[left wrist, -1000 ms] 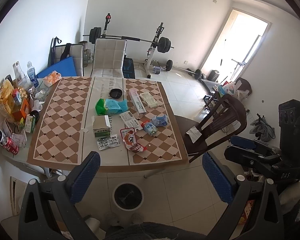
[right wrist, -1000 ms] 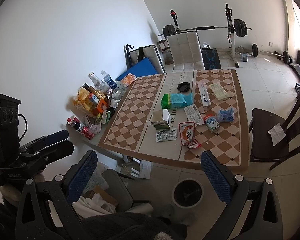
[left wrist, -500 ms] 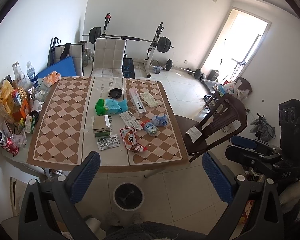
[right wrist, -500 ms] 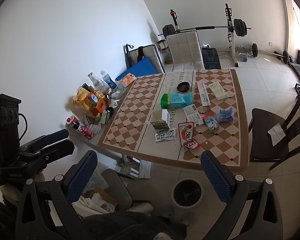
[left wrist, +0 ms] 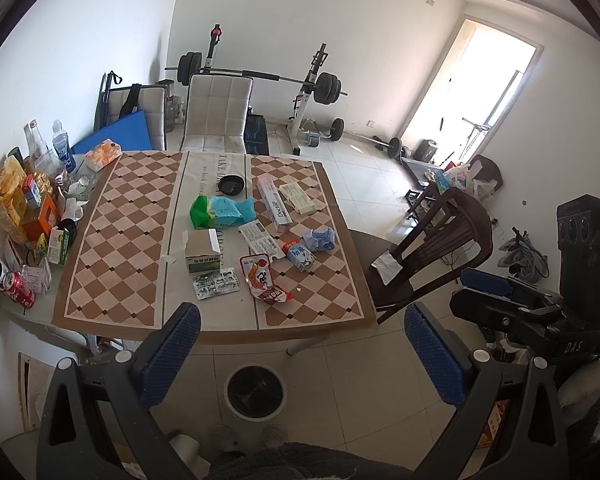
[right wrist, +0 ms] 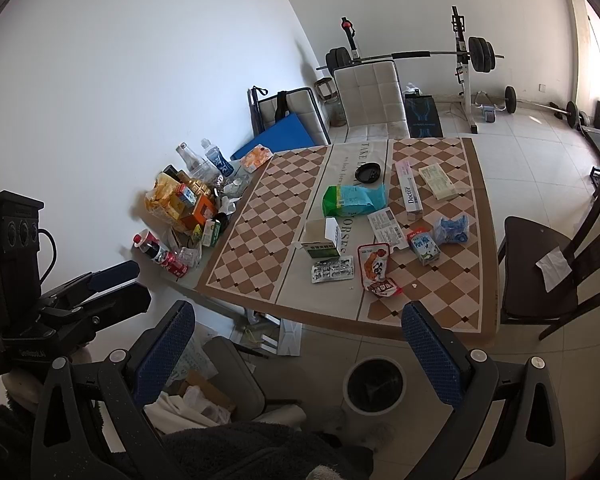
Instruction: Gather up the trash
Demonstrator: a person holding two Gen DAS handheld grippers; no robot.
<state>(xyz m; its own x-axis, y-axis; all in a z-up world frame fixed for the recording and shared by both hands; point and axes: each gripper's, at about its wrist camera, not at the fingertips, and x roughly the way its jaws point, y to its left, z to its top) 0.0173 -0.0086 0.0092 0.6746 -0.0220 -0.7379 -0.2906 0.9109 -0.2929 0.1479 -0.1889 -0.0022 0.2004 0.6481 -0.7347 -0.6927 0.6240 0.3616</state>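
Left wrist view: I see the left hand-held gripper wide open, with nothing between its blue pads; it hangs above the floor, before the near edge of the bench.
Right wrist view: I see the right hand-held gripper also wide open and empty, at the near edge of the same bench.
Other gripper: each view shows the other hand-held gripper at its side, the right one and the left one; they are well apart.
Trash bin: a round bin with a dark inside stands on the tiled floor, just before the bench and between my two blue pads in the left view.
Trash on the bench: a green and blue bag, an open small carton, a blister sheet, a red pouch, a paper leaflet, a small milk carton, a crumpled blue wrapper, a long white box marked Doctor and a flat pale box. All lie loose in the middle and right part of the bench.
Black lid: a round one lies beyond the bag.
Left side of the bench: bottles, cans and snack packs stand crowded near the wall.
Chairs: a dark chair stands at the right of the bench, a white padded chair at its far end.
Behind: a barbell rack by the wall.
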